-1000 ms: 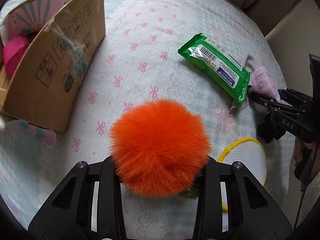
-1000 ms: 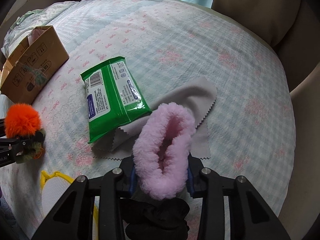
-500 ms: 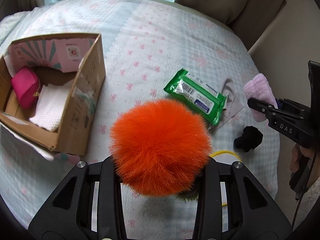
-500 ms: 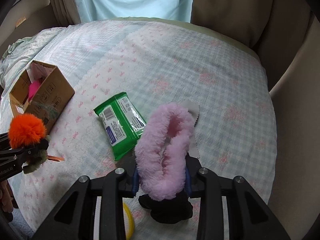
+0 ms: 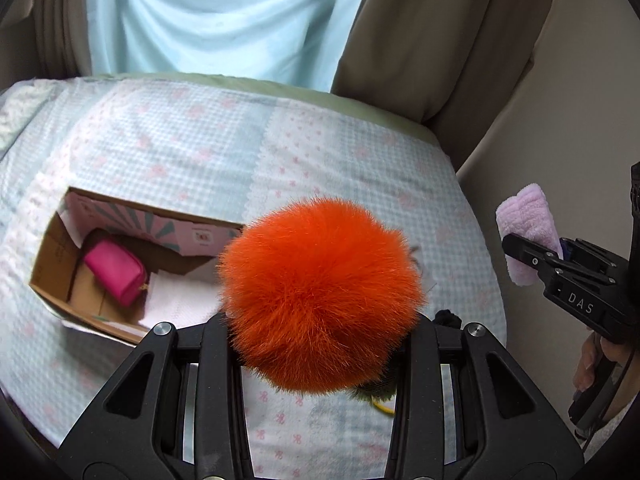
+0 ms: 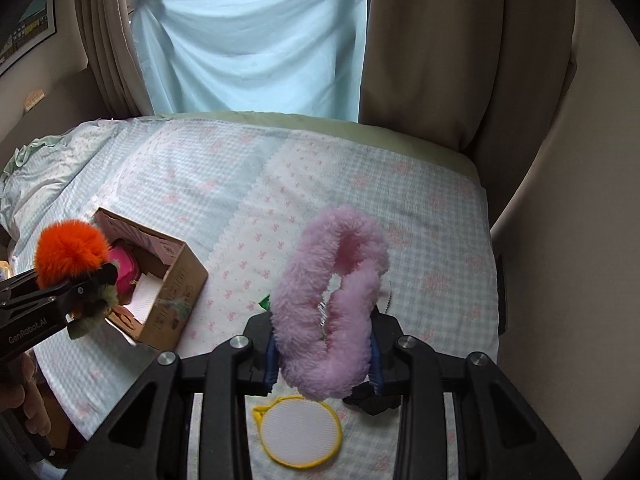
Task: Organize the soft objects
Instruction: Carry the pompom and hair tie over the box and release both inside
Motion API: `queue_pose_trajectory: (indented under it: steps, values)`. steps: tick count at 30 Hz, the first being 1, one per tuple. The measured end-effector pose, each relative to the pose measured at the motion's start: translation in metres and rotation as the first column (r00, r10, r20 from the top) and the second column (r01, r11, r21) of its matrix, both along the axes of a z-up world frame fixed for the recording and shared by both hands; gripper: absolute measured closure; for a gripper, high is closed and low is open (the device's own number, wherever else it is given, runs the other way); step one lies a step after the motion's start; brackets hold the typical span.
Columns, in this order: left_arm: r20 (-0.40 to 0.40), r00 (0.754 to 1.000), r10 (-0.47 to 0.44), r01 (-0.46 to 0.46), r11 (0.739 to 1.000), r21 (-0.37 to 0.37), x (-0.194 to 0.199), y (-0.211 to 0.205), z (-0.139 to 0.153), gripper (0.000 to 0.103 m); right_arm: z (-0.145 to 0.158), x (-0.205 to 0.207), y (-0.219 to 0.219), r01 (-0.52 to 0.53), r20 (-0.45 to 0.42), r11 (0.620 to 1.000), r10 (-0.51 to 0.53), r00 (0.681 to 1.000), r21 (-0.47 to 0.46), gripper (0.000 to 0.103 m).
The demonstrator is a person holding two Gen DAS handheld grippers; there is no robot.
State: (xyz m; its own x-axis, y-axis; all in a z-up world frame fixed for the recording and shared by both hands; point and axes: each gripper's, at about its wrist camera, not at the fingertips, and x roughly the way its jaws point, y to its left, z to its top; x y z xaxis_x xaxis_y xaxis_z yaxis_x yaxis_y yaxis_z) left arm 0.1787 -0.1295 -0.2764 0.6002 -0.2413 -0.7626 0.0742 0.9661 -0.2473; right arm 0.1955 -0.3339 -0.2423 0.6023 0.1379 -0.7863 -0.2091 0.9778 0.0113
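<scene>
My left gripper point(image 5: 320, 344) is shut on a fluffy orange pompom point(image 5: 320, 296), held high above the bed; green fuzz hangs under it. In the right wrist view the same orange pompom point(image 6: 70, 252) shows at the left, over the cardboard box point(image 6: 176, 296). My right gripper point(image 6: 324, 356) is shut on a fluffy pink loop point(image 6: 332, 304), also lifted off the bed. That pink loop point(image 5: 528, 232) appears at the right edge of the left wrist view. The open box point(image 5: 60, 276) holds a magenta pouch point(image 5: 116, 272) and white cloth.
A yellow-rimmed white round pad point(image 6: 300, 432) and a black soft item point(image 6: 372, 400) lie on the checked bedspread point(image 6: 360, 184) under the right gripper. A green wipes pack is mostly hidden behind the pink loop. Curtains and a blue sheet hang behind the bed.
Both grippers rose well above the bed with their objects still gripped. The views tilted up, so the curtains appeared and the wipes pack slid behind the held items.
</scene>
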Motion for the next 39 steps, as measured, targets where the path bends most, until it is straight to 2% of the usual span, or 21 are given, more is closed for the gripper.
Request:
queue_pose_trajectory:
  steps: [7,10,19,23,29,33,39]
  values:
    - [0.042,0.999,0.008,-0.009,0.999,0.031,0.001,0.056,0.056,0.072,0.05,-0.012,0.061,0.022,0.006,0.994,-0.023,1.0,0.107,0.071]
    - [0.036,0.999,-0.001,-0.001,0.999,0.044,0.006,0.089,0.071,0.072,0.06,-0.015,0.097,0.021,0.016,0.996,-0.022,1.0,0.082,0.071]
    - [-0.025,0.997,-0.075,0.076,0.995,0.071,0.03,0.197,0.08,0.072,0.059,-0.009,0.203,0.105,-0.025,0.989,-0.103,0.994,0.108,0.071]
    - [-0.064,0.989,-0.135,0.14,0.987,0.081,0.047,0.237,0.069,0.072,0.048,-0.006,0.244,0.153,-0.056,0.982,-0.148,0.987,0.111,0.071]
    - [-0.14,0.967,-0.211,0.227,0.968,0.111,0.07,0.276,0.04,0.072,0.021,0.004,0.283,0.238,-0.131,0.959,-0.219,0.967,0.153,0.071]
    - [-0.214,0.951,-0.224,0.254,0.959,0.126,0.086,0.291,0.008,0.072,-0.001,0.013,0.304,0.249,-0.177,0.96,-0.224,0.958,0.13,0.071]
    - [-0.304,0.93,-0.204,0.259,0.954,0.151,0.102,0.3,-0.041,0.072,-0.046,0.029,0.308,0.27,-0.257,0.954,-0.232,0.938,0.126,0.071]
